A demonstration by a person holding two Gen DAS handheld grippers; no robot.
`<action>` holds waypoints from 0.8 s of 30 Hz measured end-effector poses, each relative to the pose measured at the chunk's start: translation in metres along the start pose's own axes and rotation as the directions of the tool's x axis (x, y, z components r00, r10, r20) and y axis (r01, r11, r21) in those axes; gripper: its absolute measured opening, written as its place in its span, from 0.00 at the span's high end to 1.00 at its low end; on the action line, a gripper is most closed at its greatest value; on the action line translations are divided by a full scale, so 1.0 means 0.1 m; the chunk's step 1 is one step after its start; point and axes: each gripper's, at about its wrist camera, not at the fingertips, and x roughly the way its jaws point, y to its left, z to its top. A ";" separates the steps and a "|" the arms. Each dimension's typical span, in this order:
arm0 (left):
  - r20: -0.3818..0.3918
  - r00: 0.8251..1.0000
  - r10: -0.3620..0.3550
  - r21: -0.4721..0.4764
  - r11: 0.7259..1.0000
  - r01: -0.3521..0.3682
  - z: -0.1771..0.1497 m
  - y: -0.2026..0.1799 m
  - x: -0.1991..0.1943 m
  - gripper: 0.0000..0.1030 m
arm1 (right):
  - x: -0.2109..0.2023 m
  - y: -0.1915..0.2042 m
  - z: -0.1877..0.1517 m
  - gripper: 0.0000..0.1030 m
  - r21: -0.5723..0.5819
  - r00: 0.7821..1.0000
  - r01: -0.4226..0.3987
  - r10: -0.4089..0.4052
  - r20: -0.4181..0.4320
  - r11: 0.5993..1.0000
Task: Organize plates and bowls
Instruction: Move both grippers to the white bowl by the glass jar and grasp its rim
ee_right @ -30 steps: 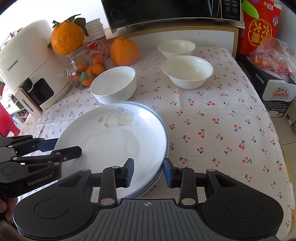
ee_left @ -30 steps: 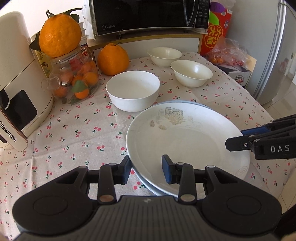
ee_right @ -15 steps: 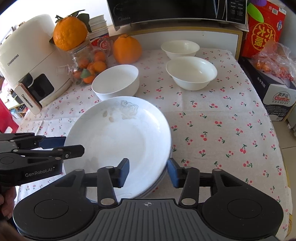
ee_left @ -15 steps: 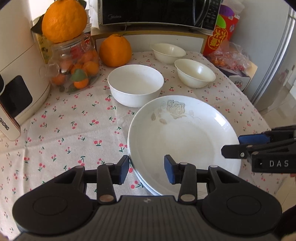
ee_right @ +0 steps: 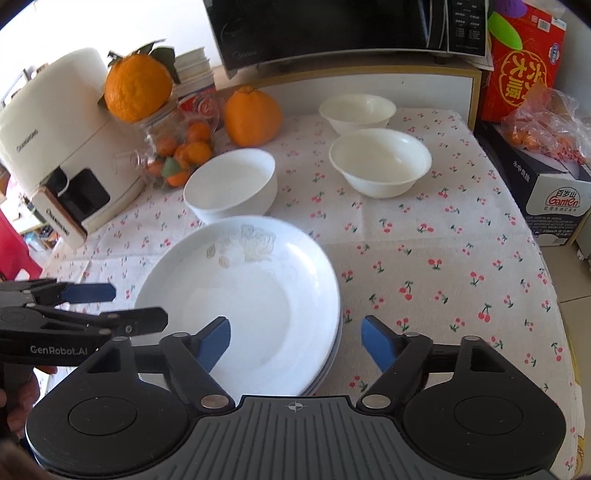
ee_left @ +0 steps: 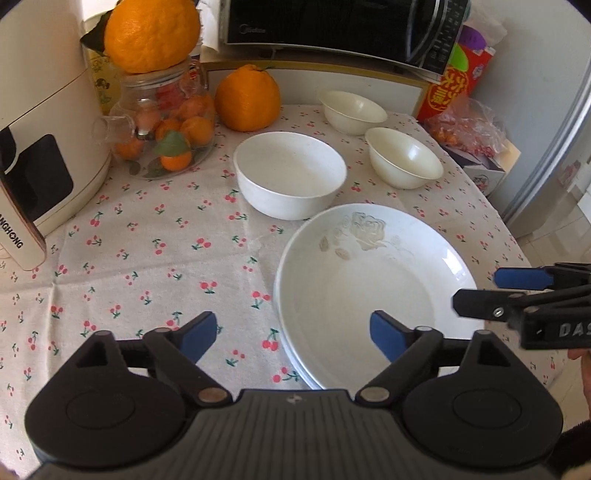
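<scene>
1. We see the left gripper (ee_left: 291, 338) with fingers spread wide, holding nothing; its left pad sits over the cherry-print tablecloth (ee_left: 155, 258), its right pad over the near rim of the plate stack (ee_left: 373, 295).
2. The right gripper (ee_right: 295, 341) is also spread wide and holds nothing; its left pad is over the top plate, its right pad over bare cloth just past the stack's rim.
3. The plate stack is white, rose motif at 12 o'clock on the top plate, at least one more rim showing underneath. In the right wrist view it fills the lower center (ee_right: 258, 306).
4. Each gripper shows in the other's view: the right one enters at 3 o'clock beside the stack in the left wrist view, the left one at 9 o'clock in the right wrist view.
5. A large white bowl (ee_left: 290, 179) stands just beyond the stack at about 11 o'clock, very near its rim; we cannot tell if they touch.
6. Two cream bowls (ee_left: 404, 157) (ee_left: 351, 110) stand apart from each other at about 1 o'clock from the stack.
7. A glass jar of small oranges (ee_left: 162, 122) with a big orange (ee_left: 151, 33) on top stands at 10 o'clock, a second big orange (ee_left: 247, 98) beside it.
8. White appliance (ee_left: 40, 122) at 9 o'clock, microwave (ee_left: 340, 26) at 12 o'clock.
</scene>
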 end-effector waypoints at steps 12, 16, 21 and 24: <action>0.021 1.000 -0.004 -0.135 0.991 0.007 0.25 0.25 0.07 0.01 | 0.10 -0.13 0.38 0.13 0.101 0.997 0.001 -0.009 0.074 0.995; 0.088 0.996 0.017 -0.194 0.981 0.001 0.38 0.34 0.12 0.00 | 0.21 -0.17 0.55 0.13 0.152 0.996 -0.009 -0.005 0.092 0.988; 0.154 0.988 0.032 -0.241 0.970 0.007 0.53 0.40 0.25 0.01 | 0.41 -0.21 0.73 0.13 0.210 0.994 -0.034 0.011 0.108 0.977; 0.191 0.981 0.036 -0.252 0.968 0.013 0.59 0.43 0.36 0.03 | 0.55 -0.24 0.82 0.13 0.251 0.993 -0.067 0.040 0.111 0.966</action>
